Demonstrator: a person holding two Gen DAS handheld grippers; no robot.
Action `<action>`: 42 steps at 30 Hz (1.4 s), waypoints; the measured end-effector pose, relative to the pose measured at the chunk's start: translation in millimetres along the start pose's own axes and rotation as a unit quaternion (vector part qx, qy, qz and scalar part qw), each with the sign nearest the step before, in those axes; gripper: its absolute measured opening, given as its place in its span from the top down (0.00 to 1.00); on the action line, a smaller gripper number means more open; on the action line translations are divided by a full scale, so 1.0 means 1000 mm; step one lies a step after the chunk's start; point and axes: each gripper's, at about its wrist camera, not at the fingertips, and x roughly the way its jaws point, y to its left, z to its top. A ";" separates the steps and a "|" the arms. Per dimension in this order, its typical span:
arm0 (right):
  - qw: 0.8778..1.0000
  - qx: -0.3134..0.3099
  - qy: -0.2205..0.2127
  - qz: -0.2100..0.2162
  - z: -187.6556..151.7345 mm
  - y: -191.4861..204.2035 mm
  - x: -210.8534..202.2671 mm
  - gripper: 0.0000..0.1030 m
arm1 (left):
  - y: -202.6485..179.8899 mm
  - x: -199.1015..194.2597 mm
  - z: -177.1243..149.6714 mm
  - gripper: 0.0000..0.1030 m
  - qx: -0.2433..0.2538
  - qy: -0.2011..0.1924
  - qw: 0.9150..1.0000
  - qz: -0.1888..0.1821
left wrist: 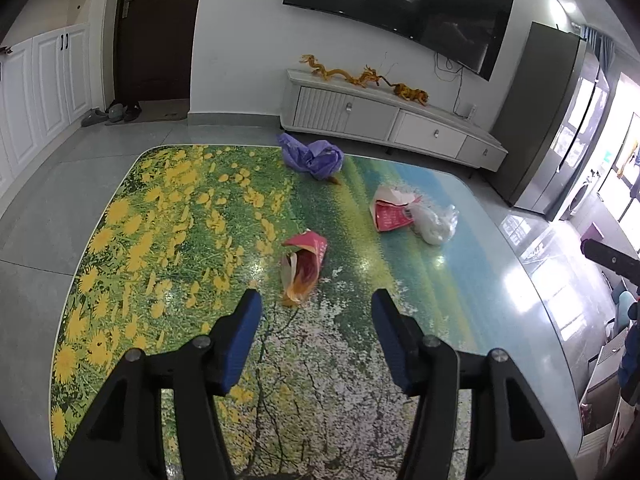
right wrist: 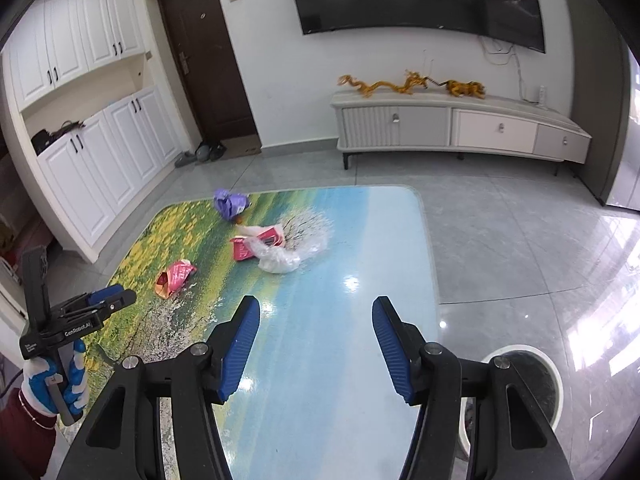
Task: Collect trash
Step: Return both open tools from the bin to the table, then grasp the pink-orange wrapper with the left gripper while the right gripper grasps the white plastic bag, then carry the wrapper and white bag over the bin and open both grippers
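We saw a table printed with yellow flowers on green, paling to white blossom and a blue band at its other side. On it lay a crumpled purple bag, a red wrapper with an orange-yellow inside, a red-and-white packet and a clear whitish plastic bag. Both the left gripper and the right gripper were black with blue ribbed pads. The hand wore a white-and-blue glove above a dark red sleeve. The cabinets were white, the door dark brown, the floor grey, the dragon ornaments golden.
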 end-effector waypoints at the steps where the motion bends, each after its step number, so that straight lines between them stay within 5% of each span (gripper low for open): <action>1: 1.000 -0.005 0.006 0.003 0.002 0.003 0.010 0.45 | 0.002 0.006 0.002 0.46 -0.001 0.004 1.000 0.001; 11: 0.995 -0.064 0.048 0.053 0.029 0.033 0.108 0.43 | 0.002 0.060 0.018 0.46 0.023 0.033 0.999 0.016; 22: 0.987 -0.124 0.083 0.055 0.036 0.048 0.178 0.43 | 0.003 0.081 0.021 0.47 0.024 0.049 0.998 0.008; 26: 0.987 -0.129 0.085 0.040 0.026 0.041 0.180 0.43 | 0.002 0.082 0.018 0.53 0.029 0.046 0.998 0.006; 31: 0.988 -0.125 0.089 0.031 0.010 0.030 0.171 0.71 | -0.005 0.078 0.014 0.72 0.031 0.050 0.998 -0.002; 42: 0.993 -0.085 0.068 0.055 -0.031 0.019 0.102 0.73 | -0.025 0.030 -0.004 0.78 0.043 0.027 0.999 -0.019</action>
